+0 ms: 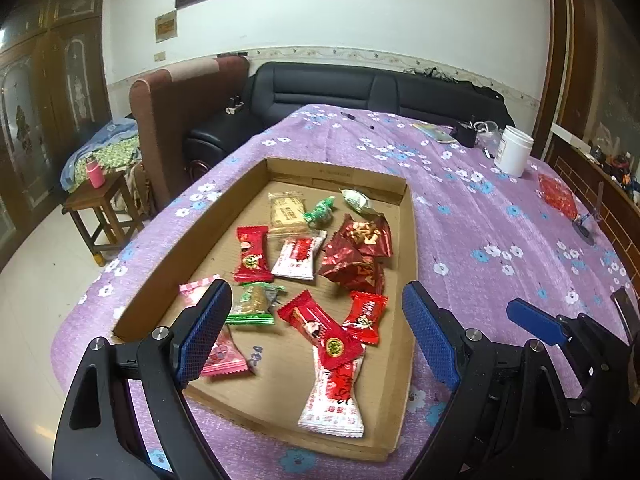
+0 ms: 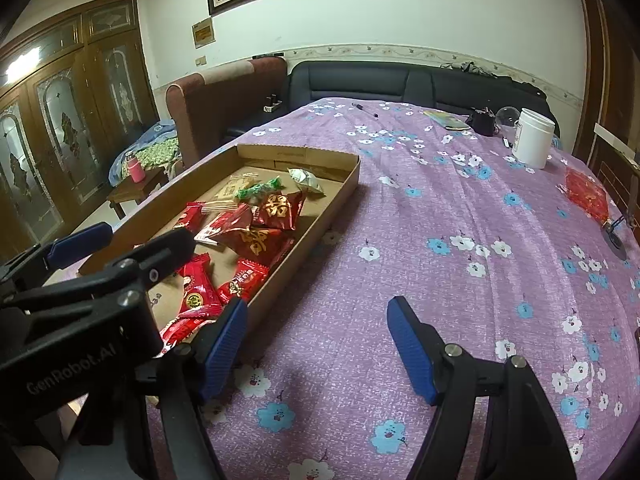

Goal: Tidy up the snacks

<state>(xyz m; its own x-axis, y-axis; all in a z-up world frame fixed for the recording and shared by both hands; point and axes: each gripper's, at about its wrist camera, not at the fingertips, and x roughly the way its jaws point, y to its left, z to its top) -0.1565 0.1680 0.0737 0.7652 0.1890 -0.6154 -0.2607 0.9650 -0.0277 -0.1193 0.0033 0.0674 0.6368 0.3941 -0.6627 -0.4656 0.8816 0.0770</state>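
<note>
Blue-padded fingers of the left gripper [image 1: 316,336] are seen at the bottom of the left wrist view, spread wide apart with nothing between them, above the near end of a shallow cardboard tray [image 1: 192,240]. "GenRobot.AI" is printed in pale letters on that gripper's black body where it shows at the lower left of the right wrist view [image 2: 120,272]. The right gripper [image 2: 316,344] is likewise held with its fingers apart and nothing between them, over bare purple flowered tablecloth [image 2: 440,220], just right of the tray [image 2: 320,216].

Snacks are scattered inside the tray, left of centre in both views. Nearest lies a white-and-red wrapper [image 1: 334,400] with red Chinese writing that cannot be read, partly overlapped by a red wrapper [image 1: 320,330] bearing a round yellow-green emblem. A pink wrapper [image 1: 222,356] is partly hidden behind the left finger. Further up are a green-edged clear packet [image 1: 256,304], a red packet [image 1: 251,254], a second white-and-red one [image 1: 300,254], two dark red foil pouches [image 1: 356,252] with a large gold double-happiness character, a beige biscuit pack [image 1: 285,214], a green twisted candy [image 1: 319,214] and a pale green wrapper [image 1: 357,200].

Towards the upper right of the frame a white jar [image 1: 514,150], a pen [image 1: 357,121] and a red net bag [image 1: 557,196] rest on the cloth, well apart from the tray.
</note>
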